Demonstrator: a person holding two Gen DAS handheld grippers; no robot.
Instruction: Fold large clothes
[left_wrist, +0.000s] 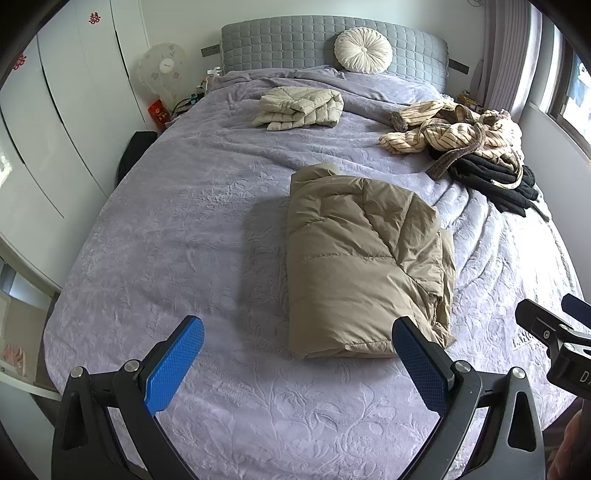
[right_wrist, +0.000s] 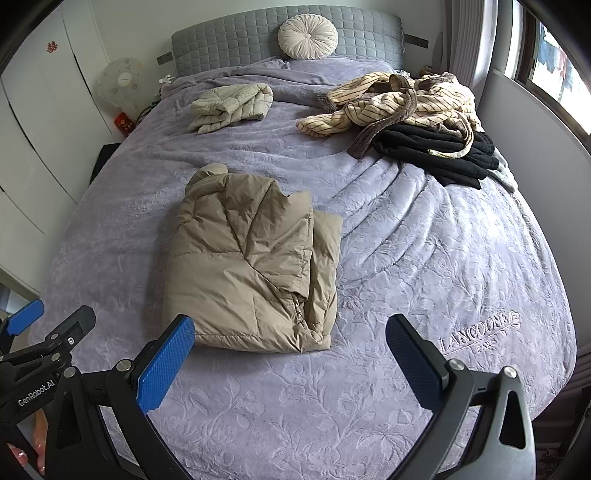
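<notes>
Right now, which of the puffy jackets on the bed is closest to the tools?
The tan puffer jacket, folded mid-bed just ahead of both open tools. The other one, the cream quilted jacket, lies folded far off near the headboard.

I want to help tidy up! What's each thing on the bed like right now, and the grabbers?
tan puffer jacket: folded
cream quilted jacket: folded
striped robe: crumpled, unfolded
black garment: under the robe
left gripper: open, empty
right gripper: open, empty

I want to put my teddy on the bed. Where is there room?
Bare blanket lies right of the tan puffer jacket, and left of it too. Crowded: the far right corner, with the striped robe and black clothes.
</notes>
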